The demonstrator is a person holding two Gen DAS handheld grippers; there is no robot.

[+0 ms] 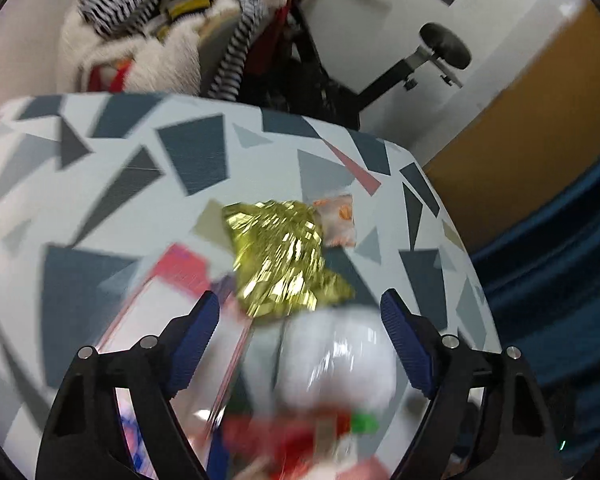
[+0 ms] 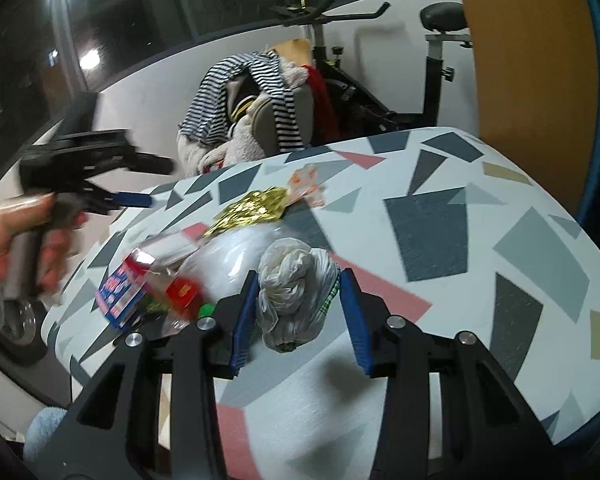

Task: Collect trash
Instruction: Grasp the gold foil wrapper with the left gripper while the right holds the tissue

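Observation:
A heap of trash lies on the patterned table (image 2: 440,216): a crumpled gold foil wrapper (image 1: 284,256) (image 2: 248,210), a small orange-and-white sachet (image 1: 338,220) (image 2: 308,186), clear packaging with red and blue print (image 2: 140,280) (image 1: 172,280) and a blurred white plastic bag (image 1: 332,360) (image 2: 236,256). My left gripper (image 1: 300,316) hovers open over the heap, its pads touching nothing. In the right wrist view a hand (image 2: 16,244) holds the left gripper (image 2: 140,200) at the table's left edge. My right gripper (image 2: 298,304) is shut on a knotted white bag (image 2: 292,292), held just above the tabletop.
Behind the table stands a chair piled with striped and fluffy clothes (image 2: 256,108) (image 1: 148,28). An exercise bike (image 2: 432,68) (image 1: 432,56) is behind it. An orange-brown panel (image 2: 524,48) and something blue (image 1: 560,260) border the table on the right.

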